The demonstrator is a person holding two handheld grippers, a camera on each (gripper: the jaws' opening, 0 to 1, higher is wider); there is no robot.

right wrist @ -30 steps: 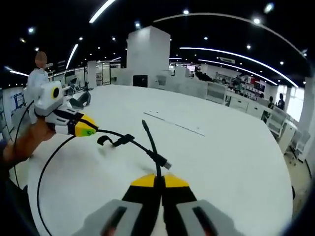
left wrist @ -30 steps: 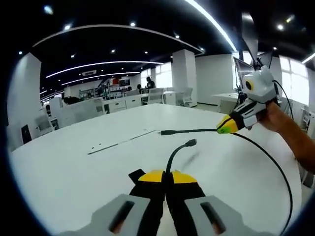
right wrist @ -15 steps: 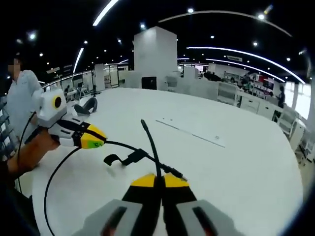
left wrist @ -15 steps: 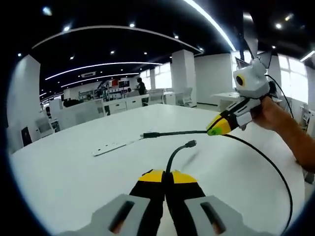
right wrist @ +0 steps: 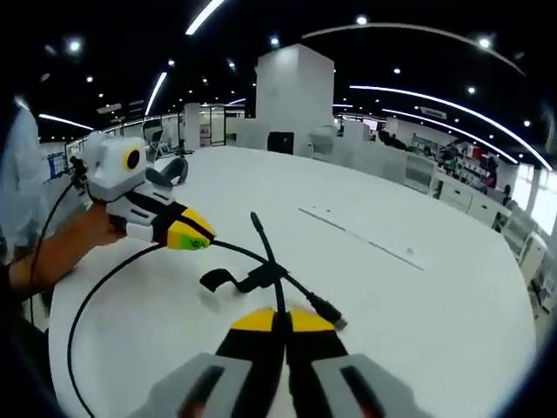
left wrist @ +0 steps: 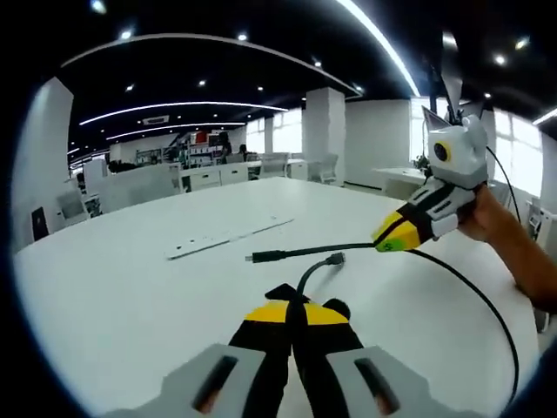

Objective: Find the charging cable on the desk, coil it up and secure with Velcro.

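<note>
Both my claws pinch the black charging cable (left wrist: 461, 283) above the white table (left wrist: 113, 296): left claw (left wrist: 294, 315) closed near one plug, right claw (right wrist: 280, 320) closed near the other. Cable's light, floppy, springy; Velcro strap (right wrist: 228, 279) dangles mid-cable. I'd regrip close to the plugs.

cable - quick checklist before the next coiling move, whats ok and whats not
1. Left gripper shut on cable: ok, one end rises from its closed jaws.
2. Right gripper shut on cable: ok.
3. Both plugs free: ok, each end sticks out past the jaws.
4. Loop formed: not ok, just one open arc hanging between the grippers.
5. Velcro strap reachable: ok, on the cable in the right gripper view, undone.
6. Desk bare under the cable: ok.
</note>
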